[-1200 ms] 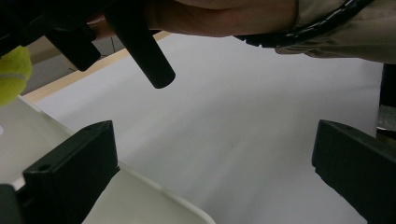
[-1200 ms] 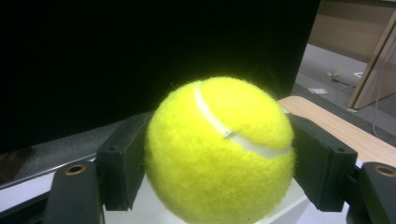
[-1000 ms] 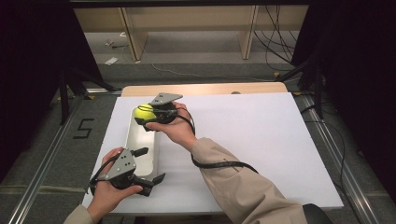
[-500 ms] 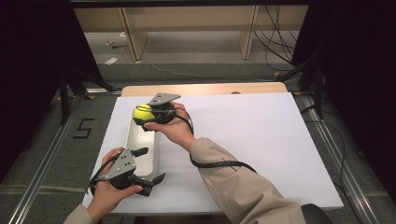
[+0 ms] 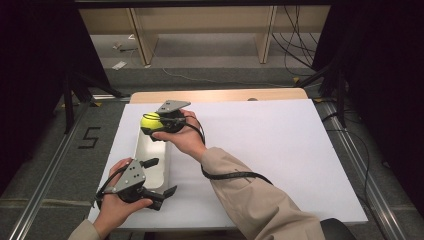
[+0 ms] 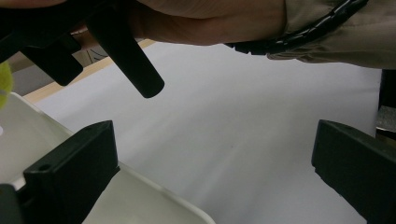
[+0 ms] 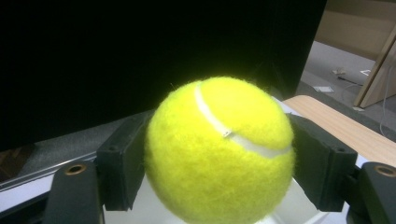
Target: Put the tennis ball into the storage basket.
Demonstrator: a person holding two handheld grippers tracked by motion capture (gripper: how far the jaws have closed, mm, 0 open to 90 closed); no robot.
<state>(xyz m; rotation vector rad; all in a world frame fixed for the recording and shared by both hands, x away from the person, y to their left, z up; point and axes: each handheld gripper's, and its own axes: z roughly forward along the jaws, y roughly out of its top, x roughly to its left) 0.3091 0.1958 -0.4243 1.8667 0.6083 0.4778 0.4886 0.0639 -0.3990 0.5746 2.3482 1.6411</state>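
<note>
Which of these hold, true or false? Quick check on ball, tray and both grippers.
1. The right gripper is clamped on the tennis ball. True.
2. The ball lies on the white table sheet. False: it is held up over the far end of the white tray.
3. The left gripper is open with nothing between its fingers. True.
4. The tray is red. False: it is white.
5. The left gripper sits at the tray's near end. True.
</note>
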